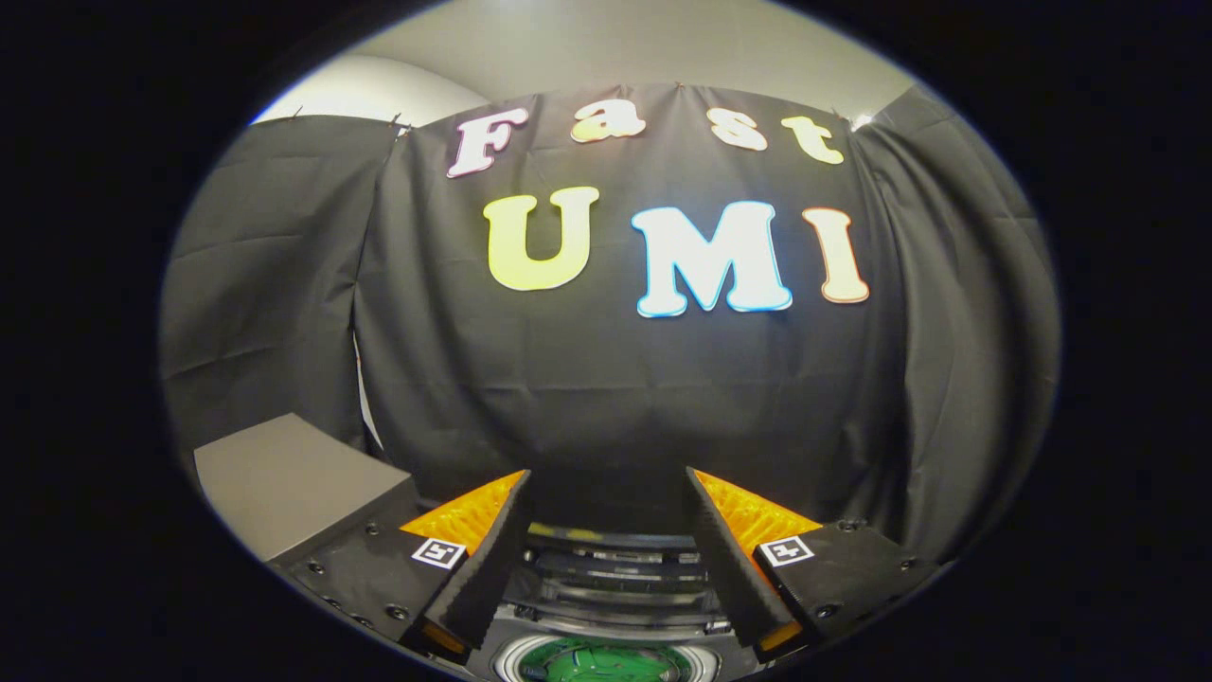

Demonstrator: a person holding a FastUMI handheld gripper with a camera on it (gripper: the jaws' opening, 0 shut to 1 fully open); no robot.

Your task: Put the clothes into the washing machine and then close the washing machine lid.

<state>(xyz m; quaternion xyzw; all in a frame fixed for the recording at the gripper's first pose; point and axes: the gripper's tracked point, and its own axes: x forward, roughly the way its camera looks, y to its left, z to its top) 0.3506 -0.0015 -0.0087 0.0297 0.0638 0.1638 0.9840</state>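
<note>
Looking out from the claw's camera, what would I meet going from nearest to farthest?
Round washing machine opening with something green inside, below the open claw → the machine's ridged dark top between the fingers → the black cloth wall beyond. A grey box sits off to the left.

Black cloth wall [606,379] hangs beyond the jaws, creased and draped in vertical folds, pinned along its top edge. A second cloth panel [265,284] meets it at a seam to the left, and another [956,332] folds forward on the right. Above the cloth runs a pale, evenly lit ceiling [625,47]. Left of the jaws and slightly ahead of them sits a flat grey box-like surface [284,478], matte and bare.
</note>
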